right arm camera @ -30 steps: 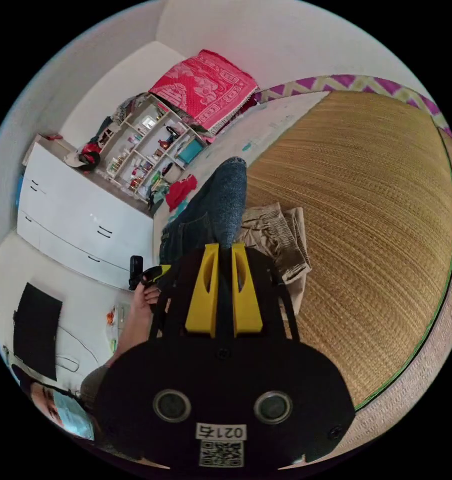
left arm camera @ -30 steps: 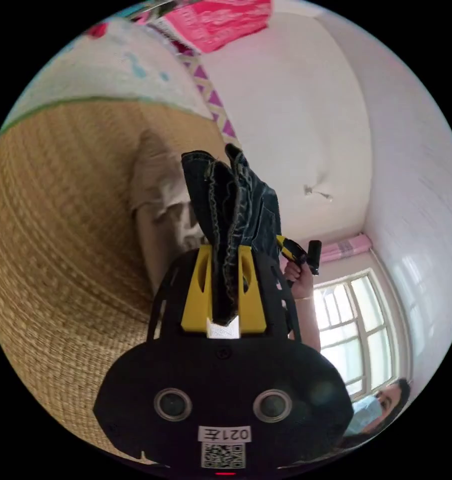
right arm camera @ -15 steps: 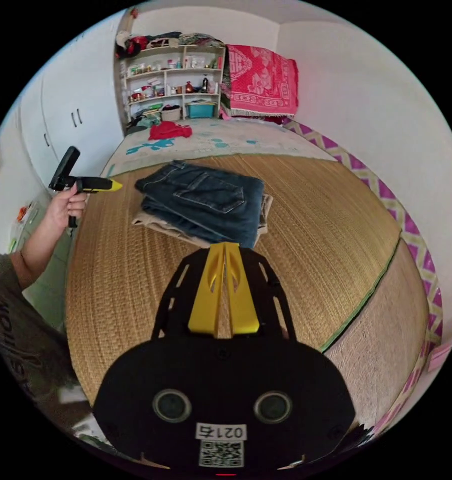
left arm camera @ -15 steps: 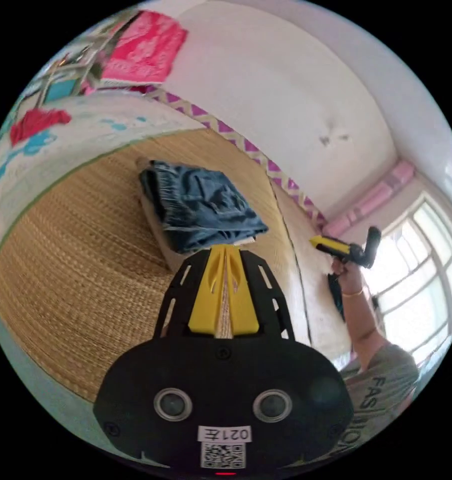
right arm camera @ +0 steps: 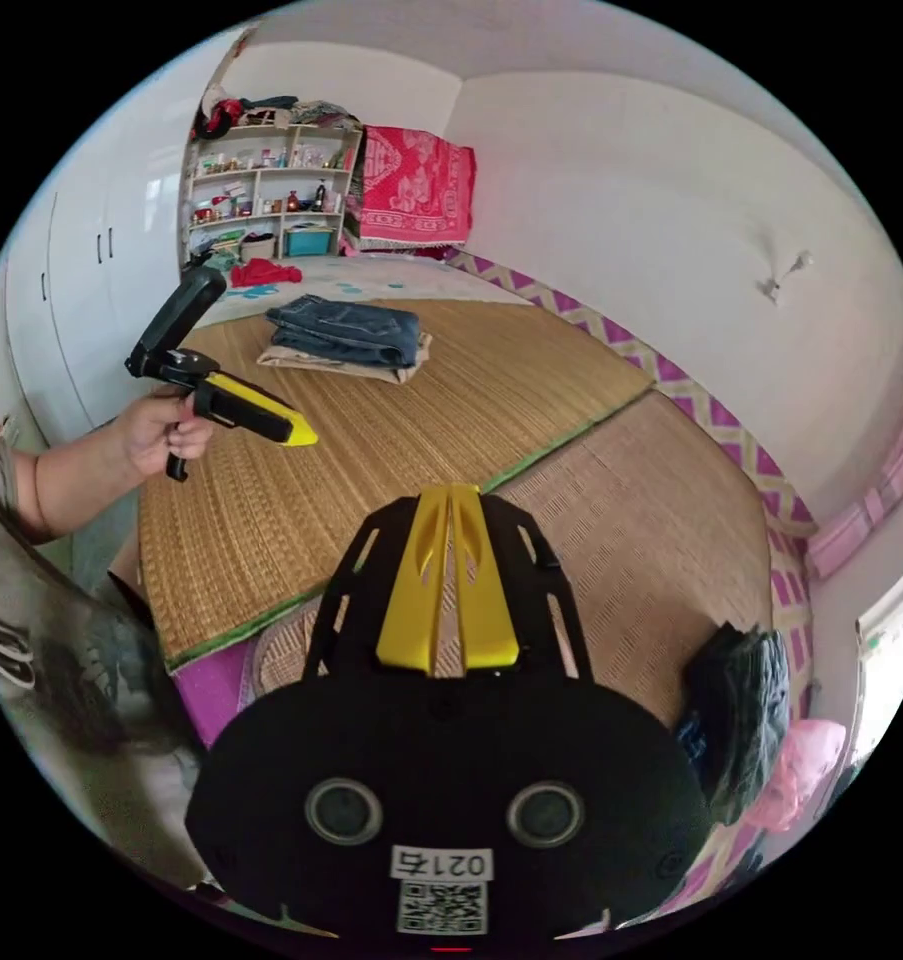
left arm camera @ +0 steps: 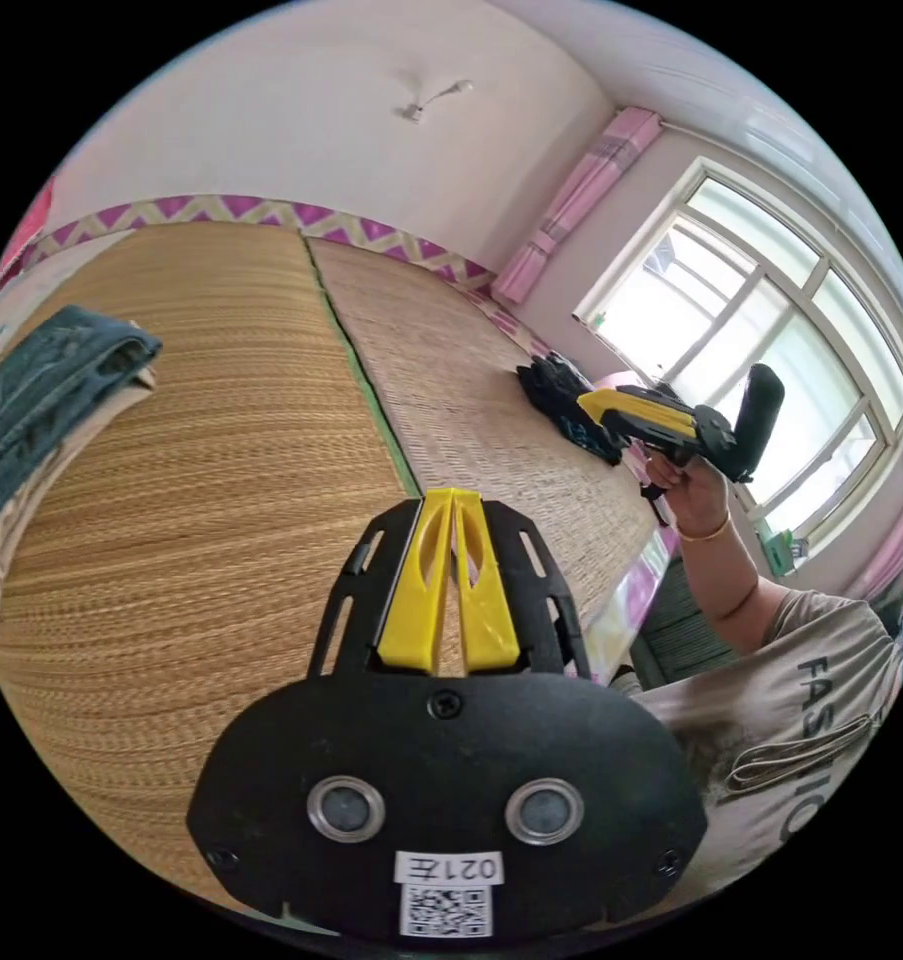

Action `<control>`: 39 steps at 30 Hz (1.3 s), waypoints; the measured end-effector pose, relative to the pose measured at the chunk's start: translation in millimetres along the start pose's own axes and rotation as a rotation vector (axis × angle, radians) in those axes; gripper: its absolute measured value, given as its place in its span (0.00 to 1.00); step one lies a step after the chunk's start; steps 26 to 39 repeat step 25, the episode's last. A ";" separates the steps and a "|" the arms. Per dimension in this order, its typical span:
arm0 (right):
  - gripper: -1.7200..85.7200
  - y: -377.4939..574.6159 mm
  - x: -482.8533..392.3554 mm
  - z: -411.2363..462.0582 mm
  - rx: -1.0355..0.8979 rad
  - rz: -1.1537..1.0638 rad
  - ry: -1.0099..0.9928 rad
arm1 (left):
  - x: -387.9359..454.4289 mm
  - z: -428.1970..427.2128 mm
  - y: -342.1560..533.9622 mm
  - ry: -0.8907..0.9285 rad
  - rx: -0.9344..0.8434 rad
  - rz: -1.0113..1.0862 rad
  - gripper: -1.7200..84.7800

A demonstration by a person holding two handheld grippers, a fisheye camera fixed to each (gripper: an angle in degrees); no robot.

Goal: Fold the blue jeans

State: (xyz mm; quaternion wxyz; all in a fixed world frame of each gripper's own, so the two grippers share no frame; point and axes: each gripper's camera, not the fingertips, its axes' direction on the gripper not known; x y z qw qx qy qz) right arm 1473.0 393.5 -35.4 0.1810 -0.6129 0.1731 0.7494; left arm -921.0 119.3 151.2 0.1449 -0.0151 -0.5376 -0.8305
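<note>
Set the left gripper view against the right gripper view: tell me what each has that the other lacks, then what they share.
Left gripper view: a bright window with a pink curtain beside it.

Right gripper view: a cluttered shelf, a red patterned cloth hanging next to it, and white cupboards.

Shared: the folded blue jeans lying on a beige garment on the straw mat, a dark heap of clothes near the mat's edge, and the left tool and right tool, both with jaws together, holding nothing.
</note>
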 end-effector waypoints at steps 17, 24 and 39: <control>0.15 257.1 266.9 50.6 -0.213 0.382 0.483 | -78.9 -5.0 -65.7 0.261 -0.034 -0.014 0.01; 0.18 271.0 332.6 186.7 -0.389 0.211 0.645 | -113.7 -68.4 -99.5 0.233 -0.071 -0.002 0.01; 0.19 276.3 347.1 212.2 -0.424 0.212 0.657 | -121.2 -80.6 -104.0 0.236 -0.076 -0.002 0.01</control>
